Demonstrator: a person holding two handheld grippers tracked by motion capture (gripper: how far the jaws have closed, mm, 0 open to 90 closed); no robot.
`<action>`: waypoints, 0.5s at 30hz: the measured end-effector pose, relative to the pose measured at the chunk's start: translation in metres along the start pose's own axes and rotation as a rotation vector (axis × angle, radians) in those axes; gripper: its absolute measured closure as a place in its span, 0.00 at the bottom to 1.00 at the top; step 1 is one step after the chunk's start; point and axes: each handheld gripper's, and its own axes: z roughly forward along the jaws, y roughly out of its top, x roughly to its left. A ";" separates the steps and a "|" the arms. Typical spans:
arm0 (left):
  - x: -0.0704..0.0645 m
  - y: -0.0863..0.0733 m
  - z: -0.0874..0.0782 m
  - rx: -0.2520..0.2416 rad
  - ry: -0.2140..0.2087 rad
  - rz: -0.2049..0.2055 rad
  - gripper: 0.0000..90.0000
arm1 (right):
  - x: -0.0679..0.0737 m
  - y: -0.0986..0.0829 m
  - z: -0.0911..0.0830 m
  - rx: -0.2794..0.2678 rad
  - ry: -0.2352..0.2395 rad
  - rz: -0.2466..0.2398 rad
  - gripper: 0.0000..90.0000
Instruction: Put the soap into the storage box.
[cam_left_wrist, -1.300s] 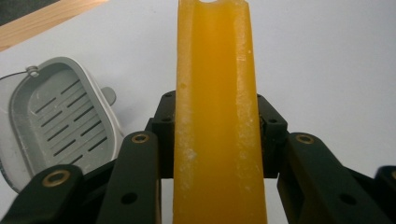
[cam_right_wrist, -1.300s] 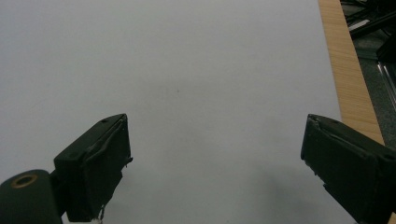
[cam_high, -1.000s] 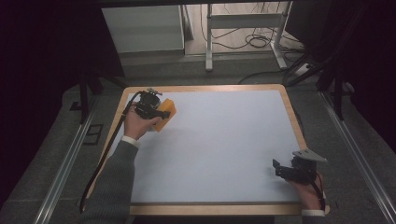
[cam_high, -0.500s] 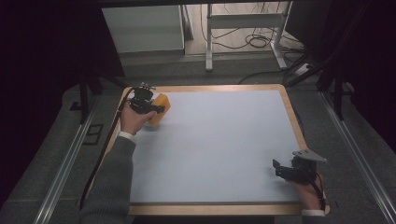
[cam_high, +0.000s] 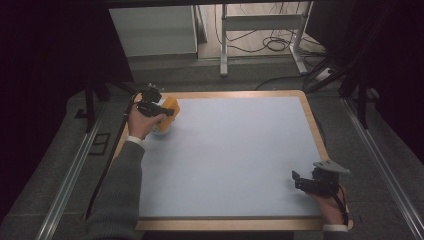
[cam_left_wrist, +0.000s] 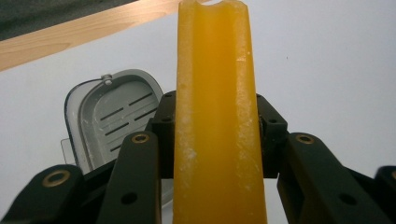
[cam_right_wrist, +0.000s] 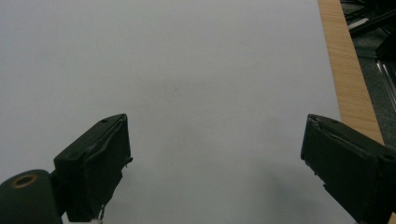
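Up in the high view, the left gripper (cam_high: 161, 110) is hovering over the far left corner of the table (cam_high: 240, 150), and it is gripping an orange bar (cam_high: 170, 105) that is sticking out beyond its jaws toward the table's middle. Just under the hand, something pale is lying on the white surface, too small to make out from there. The right gripper (cam_high: 299, 181) is resting at the near right corner, well apart from the left one, with the grey plate sitting on top of it and the person's hand wrapped around it from below.

Looking along the left gripper view, both black jaws are pressing against the sides of the orange bar (cam_left_wrist: 217, 116), which is running straight up the middle of the view. Behind and to the left of the bar, a grey ridged dish (cam_left_wrist: 109, 112) is lying on the white surface, near the wooden edge (cam_left_wrist: 79, 37) of the table.

Turning to the right gripper view, the jaws are standing wide apart with nothing between them, and the right gripper (cam_right_wrist: 215, 158) is pointing across bare white tabletop (cam_right_wrist: 187, 70), with the wooden edge running along the right.
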 end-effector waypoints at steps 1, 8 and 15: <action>0.001 0.000 0.000 -0.002 0.000 -0.003 0.68 | 0.000 0.000 0.000 0.000 -0.002 0.000 0.09; 0.011 0.004 0.001 -0.009 0.012 -0.034 0.68 | -0.001 0.000 0.000 0.000 -0.002 0.002 0.09; 0.028 0.009 0.003 -0.018 0.025 -0.087 0.68 | 0.000 0.000 0.000 0.001 -0.003 0.001 0.09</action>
